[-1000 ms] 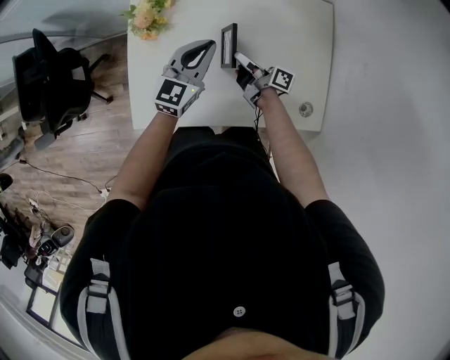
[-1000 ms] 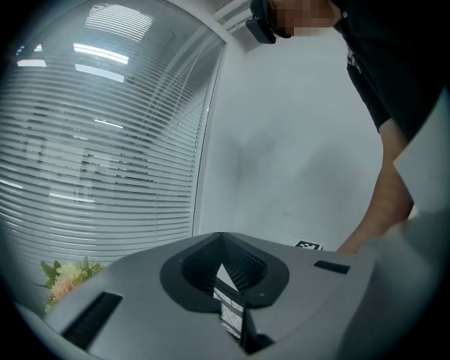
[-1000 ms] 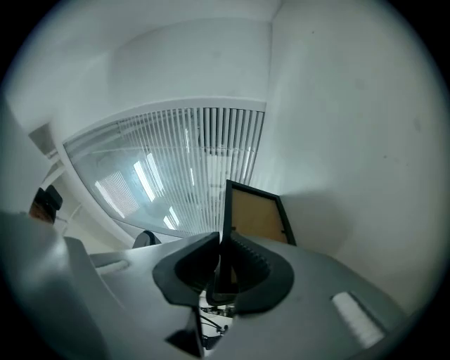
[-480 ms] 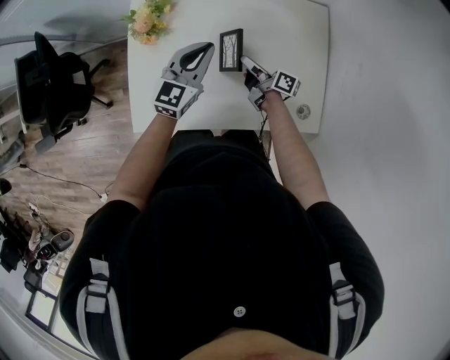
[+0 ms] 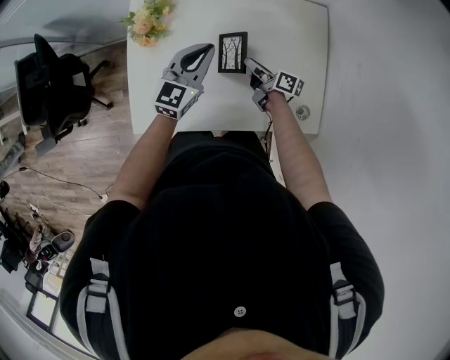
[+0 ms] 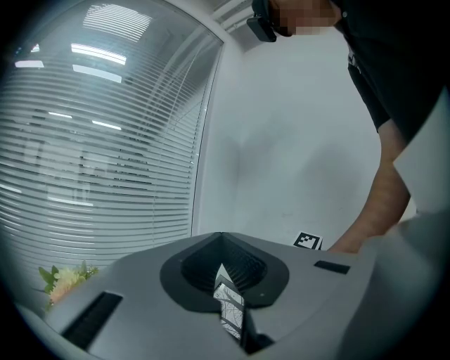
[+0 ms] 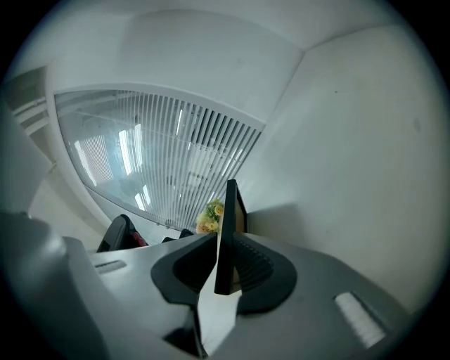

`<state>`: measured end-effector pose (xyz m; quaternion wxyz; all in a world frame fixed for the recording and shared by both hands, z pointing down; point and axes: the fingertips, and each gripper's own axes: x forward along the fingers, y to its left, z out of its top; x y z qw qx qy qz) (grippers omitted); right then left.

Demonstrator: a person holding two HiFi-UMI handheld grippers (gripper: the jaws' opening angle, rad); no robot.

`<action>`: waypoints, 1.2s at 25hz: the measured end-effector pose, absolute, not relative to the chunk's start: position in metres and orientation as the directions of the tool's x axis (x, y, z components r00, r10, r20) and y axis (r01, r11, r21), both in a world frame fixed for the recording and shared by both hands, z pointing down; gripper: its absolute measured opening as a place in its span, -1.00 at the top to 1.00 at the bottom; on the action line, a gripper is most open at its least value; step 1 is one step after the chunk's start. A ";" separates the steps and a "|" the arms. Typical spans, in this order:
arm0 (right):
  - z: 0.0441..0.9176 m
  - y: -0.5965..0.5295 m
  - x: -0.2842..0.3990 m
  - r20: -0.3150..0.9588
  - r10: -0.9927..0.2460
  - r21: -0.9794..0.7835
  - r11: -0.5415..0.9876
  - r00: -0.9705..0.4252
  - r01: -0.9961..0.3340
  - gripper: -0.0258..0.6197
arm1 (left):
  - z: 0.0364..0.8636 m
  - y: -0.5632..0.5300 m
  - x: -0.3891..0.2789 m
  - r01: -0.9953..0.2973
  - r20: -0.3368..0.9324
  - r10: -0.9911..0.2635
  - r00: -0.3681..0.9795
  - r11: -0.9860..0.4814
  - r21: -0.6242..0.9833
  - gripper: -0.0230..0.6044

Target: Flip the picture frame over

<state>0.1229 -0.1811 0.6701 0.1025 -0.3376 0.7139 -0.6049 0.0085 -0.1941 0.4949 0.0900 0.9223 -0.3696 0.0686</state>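
**Student:** Tipped since a second ago: the picture frame (image 5: 233, 53), then on edge, now lies flat on the white table (image 5: 295, 42), print upward. Why is the left gripper (image 5: 206, 48) alongside?

**Tutor:** Clenched and empty, it probably serves as a stop. The right gripper (image 5: 247, 63) straddles the frame's right edge with its jaws opening and a gap at one pad: it is letting go, the flip seemingly done.

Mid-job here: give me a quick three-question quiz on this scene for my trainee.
1. True or false: the picture frame lies on the table with its picture side up.
2. What stands at the table's far left corner?
3. Fill in: the frame's edge sits between the jaws of the ___ gripper.
Key: 1 true; 2 flowers; 3 right. The right gripper has its jaws opening around that edge.
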 end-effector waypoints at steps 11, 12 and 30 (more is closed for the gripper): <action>0.703 -0.179 0.137 0.472 -0.531 -0.807 0.061 -0.704 -0.587 0.62 | 0.497 -0.199 0.010 -0.698 0.197 -0.672 0.714 -0.707 0.114 0.91; 0.706 -0.179 0.138 0.493 -0.520 -0.790 0.070 -0.698 -0.610 0.61 | 0.498 -0.200 0.010 -0.698 0.198 -0.672 0.714 -0.707 0.115 0.91; 0.618 -0.198 0.135 0.425 -0.584 -0.656 0.327 -0.691 -0.680 0.61 | 0.482 -0.202 0.020 -0.685 0.196 -0.661 0.724 -0.722 0.094 0.91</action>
